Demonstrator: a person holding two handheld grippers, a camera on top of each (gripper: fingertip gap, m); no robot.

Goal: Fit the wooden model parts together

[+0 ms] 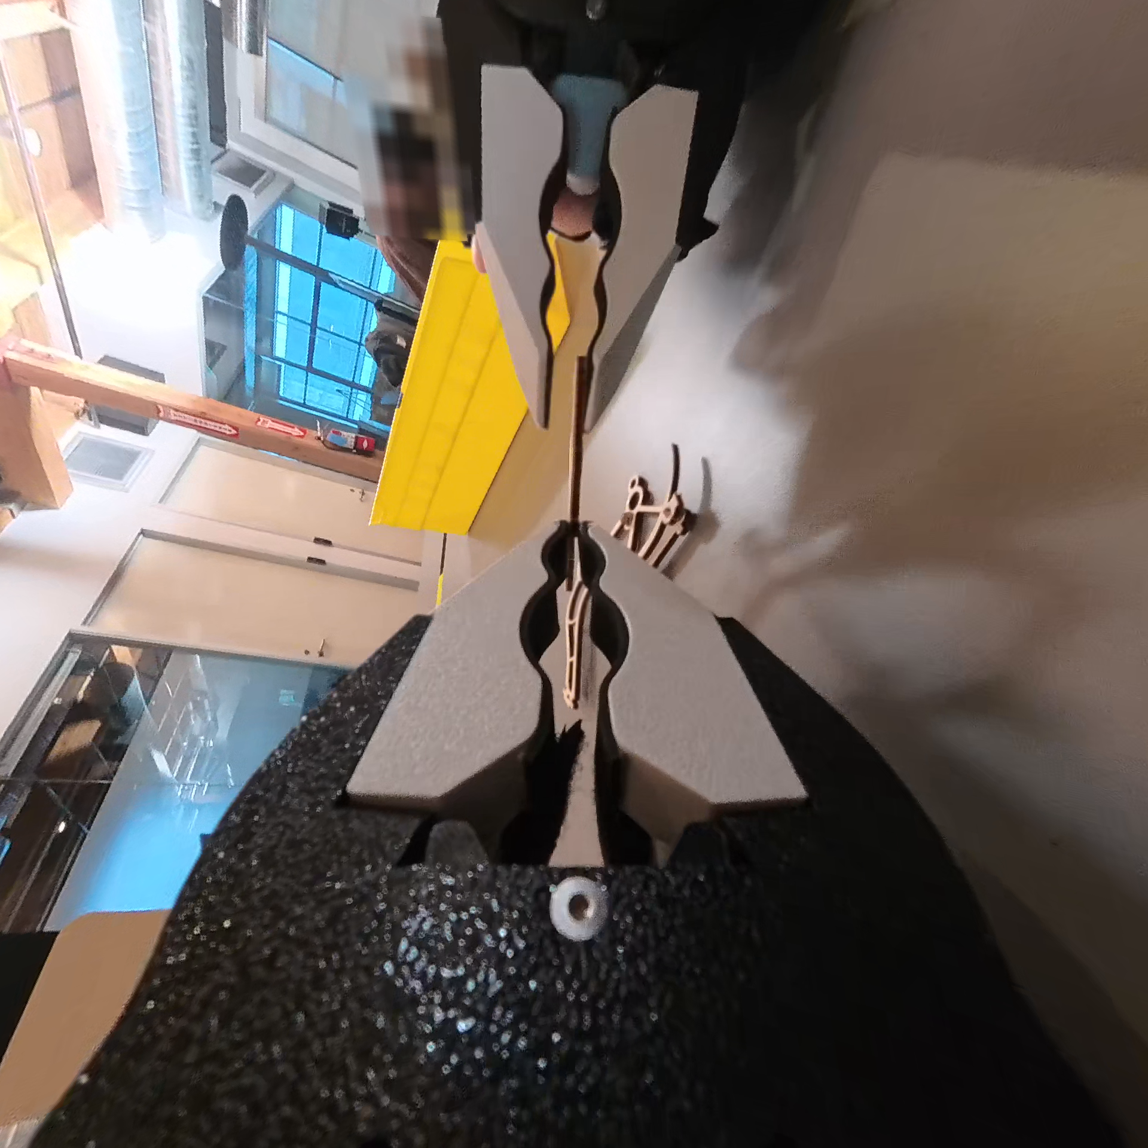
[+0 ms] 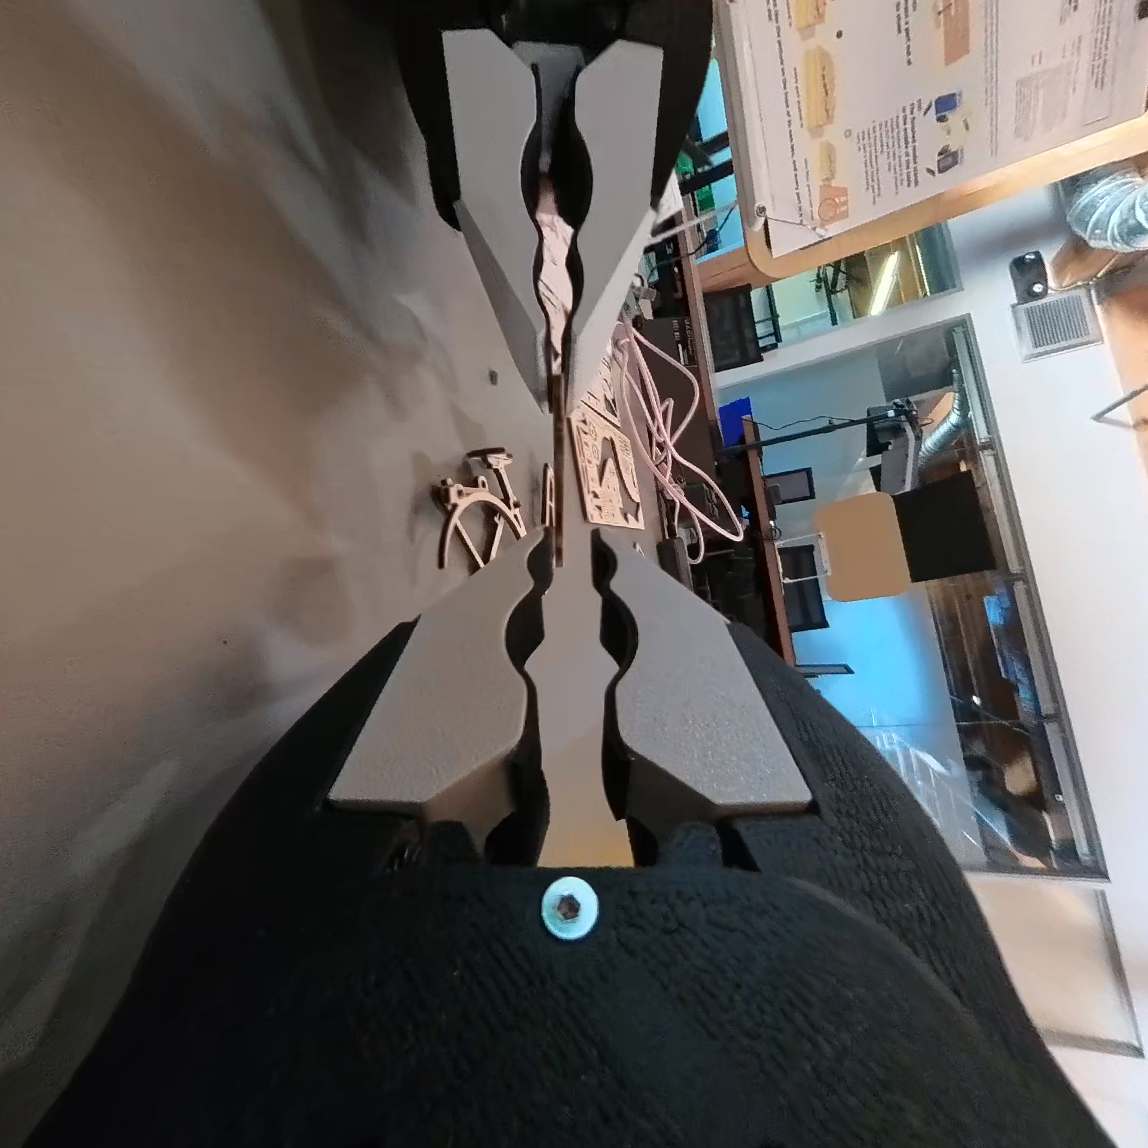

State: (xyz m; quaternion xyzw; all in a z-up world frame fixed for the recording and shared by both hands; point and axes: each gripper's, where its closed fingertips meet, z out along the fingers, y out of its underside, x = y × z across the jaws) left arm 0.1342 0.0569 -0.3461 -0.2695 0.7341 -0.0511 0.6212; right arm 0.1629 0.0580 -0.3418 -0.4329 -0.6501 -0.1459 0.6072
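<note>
**Two grippers meet tip to tip on a thin wooden strip**

The views are tipped sideways, so the pale table [image 1: 932,435] runs up one side. In the left wrist view, a yellow bin [image 1: 460,397] stands at the left on the table edge. At centre, the left gripper [image 1: 574,528] pinches one end of a thin wooden part [image 1: 576,460], seen edge-on as a dark, laser-cut line. Its long axis runs straight ahead along the fingers, towards the right gripper [image 1: 565,422] facing it. A curved, slotted stretch of pale plywood [image 1: 574,646] lies back between the grey, wavy-edged fingers. Right of centre, a partly built wooden bicycle [image 1: 652,522] lies flat on the table.

In the right wrist view, the bicycle [image 2: 478,515] lies left of centre. The right gripper [image 2: 571,537] stands narrowly open; the strip [image 2: 558,472] rests against its left finger, and I cannot tell whether it is gripped. The left gripper [image 2: 559,385] closes on the far end. Further right lie a cut plywood sheet [image 2: 605,484] and pink cables [image 2: 677,447].
</note>
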